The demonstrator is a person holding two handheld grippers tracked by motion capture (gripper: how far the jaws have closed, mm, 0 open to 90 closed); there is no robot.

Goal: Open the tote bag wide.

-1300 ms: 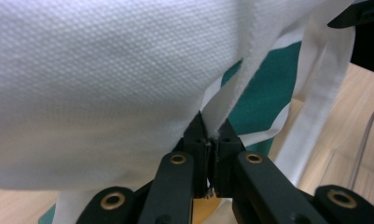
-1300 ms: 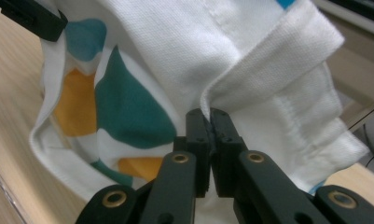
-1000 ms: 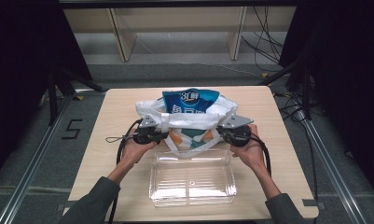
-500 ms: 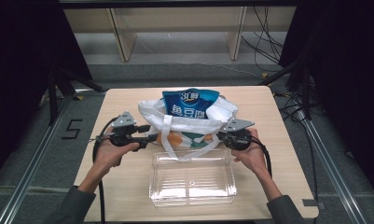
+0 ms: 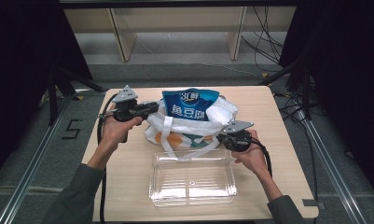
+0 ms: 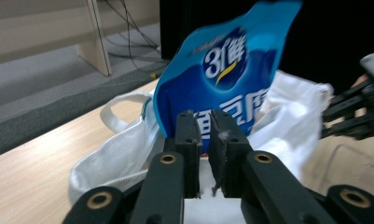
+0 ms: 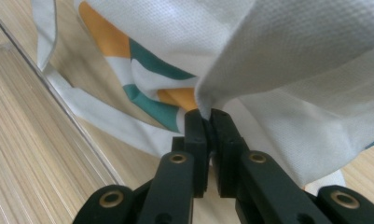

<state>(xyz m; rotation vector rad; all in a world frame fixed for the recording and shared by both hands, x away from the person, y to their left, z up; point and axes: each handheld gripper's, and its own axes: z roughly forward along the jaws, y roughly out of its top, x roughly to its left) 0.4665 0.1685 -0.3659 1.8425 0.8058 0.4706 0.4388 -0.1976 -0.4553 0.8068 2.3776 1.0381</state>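
At the middle of the tabletop (image 5: 128, 186) sits the white bag (image 5: 184, 128) with a blue pouch (image 5: 189, 105) inside, its left rim pinched in the just-closing left tool (image 5: 153, 108), its right rim clamped by the right tool (image 5: 222, 139).

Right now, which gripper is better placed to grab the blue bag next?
Left. The left gripper is right beside the blue bag, its jaws closed on nothing. The right gripper is pinching the white tote bag.
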